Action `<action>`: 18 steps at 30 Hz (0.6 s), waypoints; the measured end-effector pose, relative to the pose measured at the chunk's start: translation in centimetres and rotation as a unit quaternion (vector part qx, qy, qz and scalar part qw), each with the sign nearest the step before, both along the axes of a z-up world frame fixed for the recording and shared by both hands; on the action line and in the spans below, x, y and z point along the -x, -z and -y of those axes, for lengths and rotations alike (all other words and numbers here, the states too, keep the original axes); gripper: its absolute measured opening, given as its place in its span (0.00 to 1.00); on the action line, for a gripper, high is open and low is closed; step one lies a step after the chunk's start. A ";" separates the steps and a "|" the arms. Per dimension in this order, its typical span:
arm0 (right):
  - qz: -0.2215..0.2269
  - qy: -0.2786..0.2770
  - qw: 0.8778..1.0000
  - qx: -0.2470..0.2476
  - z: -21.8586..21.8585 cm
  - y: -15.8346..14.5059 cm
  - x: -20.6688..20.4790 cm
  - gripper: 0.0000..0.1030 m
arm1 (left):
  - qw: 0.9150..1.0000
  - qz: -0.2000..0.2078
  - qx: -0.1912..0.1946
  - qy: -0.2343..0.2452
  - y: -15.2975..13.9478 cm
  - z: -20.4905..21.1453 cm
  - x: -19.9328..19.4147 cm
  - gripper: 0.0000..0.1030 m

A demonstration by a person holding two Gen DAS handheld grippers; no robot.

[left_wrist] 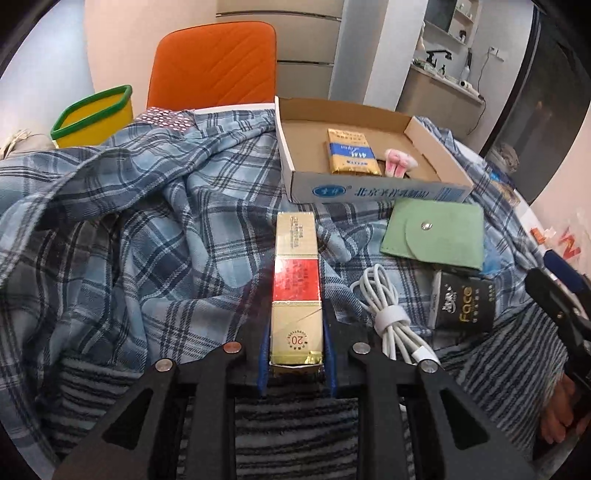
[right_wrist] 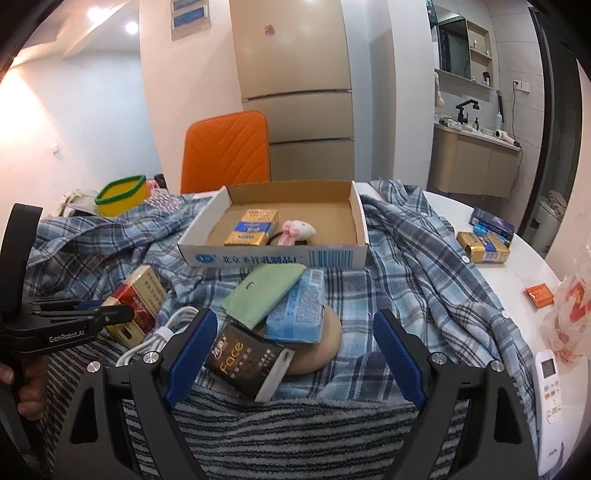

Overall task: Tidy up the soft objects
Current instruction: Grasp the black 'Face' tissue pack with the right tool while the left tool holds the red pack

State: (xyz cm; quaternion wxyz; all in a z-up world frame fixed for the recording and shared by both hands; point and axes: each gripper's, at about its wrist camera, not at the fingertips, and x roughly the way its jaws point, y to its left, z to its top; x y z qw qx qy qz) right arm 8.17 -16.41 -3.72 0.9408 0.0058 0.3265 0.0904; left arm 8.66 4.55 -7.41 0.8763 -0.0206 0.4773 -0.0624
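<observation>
Evenly lit indoors; ceiling lights (right_wrist: 131, 26) glaring upper left in right wrist view. Sharp centrally, strong fisheye bending, dark vignetted corners.

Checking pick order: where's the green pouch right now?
In both views the green pouch lies on the plaid shirt, just in front of the cardboard box, overlapping the blue tissue pack.

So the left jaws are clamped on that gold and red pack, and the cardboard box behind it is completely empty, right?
Not quite. The left gripper does clamp the gold and red pack, but the shallow cardboard box is not empty: the left wrist view shows a gold and blue pack and a small pink and white plush toy lying inside it.
</observation>
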 end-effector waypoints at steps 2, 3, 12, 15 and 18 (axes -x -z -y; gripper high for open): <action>-0.011 0.004 1.000 0.004 -0.3 0.1 0.0 0.86 | 1.000 -0.002 -0.001 0.003 0.6 0.1 -0.1 0.20; -0.021 0.010 1.000 0.006 -0.5 0.2 -0.1 0.86 | 1.000 0.005 -0.003 0.004 0.6 0.1 0.1 0.20; -0.094 0.096 0.990 -0.033 -1.7 0.8 -1.5 0.86 | 0.998 0.053 0.011 0.008 -0.2 -0.1 1.4 0.20; -0.125 0.102 0.986 -0.027 -2.6 1.5 -2.8 0.86 | 0.998 0.061 0.013 0.002 -0.3 -0.4 1.6 0.20; -0.153 0.104 0.983 -0.014 -3.8 2.3 -3.8 0.86 | 0.998 0.064 0.021 -0.003 -0.3 -0.7 1.6 0.20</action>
